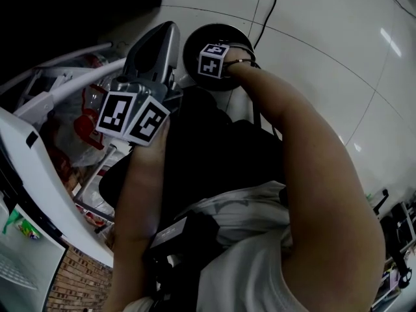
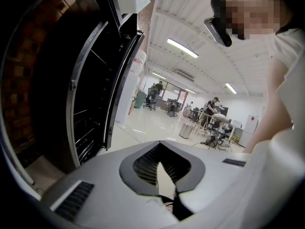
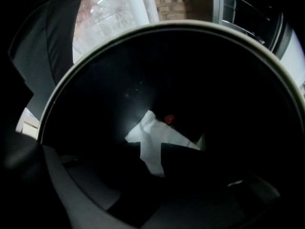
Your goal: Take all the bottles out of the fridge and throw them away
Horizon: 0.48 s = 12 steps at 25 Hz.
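My right gripper [image 1: 213, 60] hangs over the mouth of a round black bin [image 1: 192, 56]. In the right gripper view its two dark jaws [image 3: 150, 152] stand apart with nothing between them, so it is open. Down inside the bin [image 3: 143, 28] lies a pale crumpled thing [image 3: 147, 132] with a small red bit [image 3: 169, 119] beside it. My left gripper [image 1: 162, 34] is held up beside the fridge [image 1: 39, 168]. It points out into the room, and its ribbed pads [image 2: 143, 165] meet at the tip on nothing.
The fridge's open door with wire racks [image 2: 90, 94] fills the left of the left gripper view. Clear plastic bottles in a bag [image 3: 107, 13] sit beside the bin. Red-and-clear packages [image 1: 84, 119] show in the fridge. People and desks [image 2: 212, 116] stand far across the tiled floor.
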Available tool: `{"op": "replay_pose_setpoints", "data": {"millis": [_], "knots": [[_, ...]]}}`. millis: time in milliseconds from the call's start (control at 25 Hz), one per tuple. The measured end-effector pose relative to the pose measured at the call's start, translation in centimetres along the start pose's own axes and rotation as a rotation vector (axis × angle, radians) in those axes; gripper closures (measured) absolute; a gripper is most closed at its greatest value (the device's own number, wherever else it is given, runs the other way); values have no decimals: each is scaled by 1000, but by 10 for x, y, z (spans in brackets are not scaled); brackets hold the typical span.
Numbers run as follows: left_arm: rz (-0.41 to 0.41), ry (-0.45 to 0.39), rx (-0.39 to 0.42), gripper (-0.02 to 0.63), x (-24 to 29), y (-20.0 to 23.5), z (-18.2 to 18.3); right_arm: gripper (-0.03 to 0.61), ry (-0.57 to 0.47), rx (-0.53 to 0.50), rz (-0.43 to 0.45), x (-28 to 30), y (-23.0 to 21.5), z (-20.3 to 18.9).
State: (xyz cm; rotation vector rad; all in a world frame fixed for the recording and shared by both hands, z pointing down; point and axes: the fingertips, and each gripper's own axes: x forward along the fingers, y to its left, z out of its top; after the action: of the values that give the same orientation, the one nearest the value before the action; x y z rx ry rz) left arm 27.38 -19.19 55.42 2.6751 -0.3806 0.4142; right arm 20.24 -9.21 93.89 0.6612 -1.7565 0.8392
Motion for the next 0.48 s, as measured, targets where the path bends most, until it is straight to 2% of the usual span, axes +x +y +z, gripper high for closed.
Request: {"op": "replay_pose_setpoints", "data": {"millis": [200, 360, 480], "knots": [[1, -12, -41, 612, -1, 5, 0, 434, -16, 57, 24, -6, 2, 3], [-12, -11, -25, 612, 2, 0, -1, 483, -2, 64, 30, -7, 4, 1], [-22, -12, 2, 612, 4, -4, -1, 485, -25, 66, 22, -17, 2, 3]]}}
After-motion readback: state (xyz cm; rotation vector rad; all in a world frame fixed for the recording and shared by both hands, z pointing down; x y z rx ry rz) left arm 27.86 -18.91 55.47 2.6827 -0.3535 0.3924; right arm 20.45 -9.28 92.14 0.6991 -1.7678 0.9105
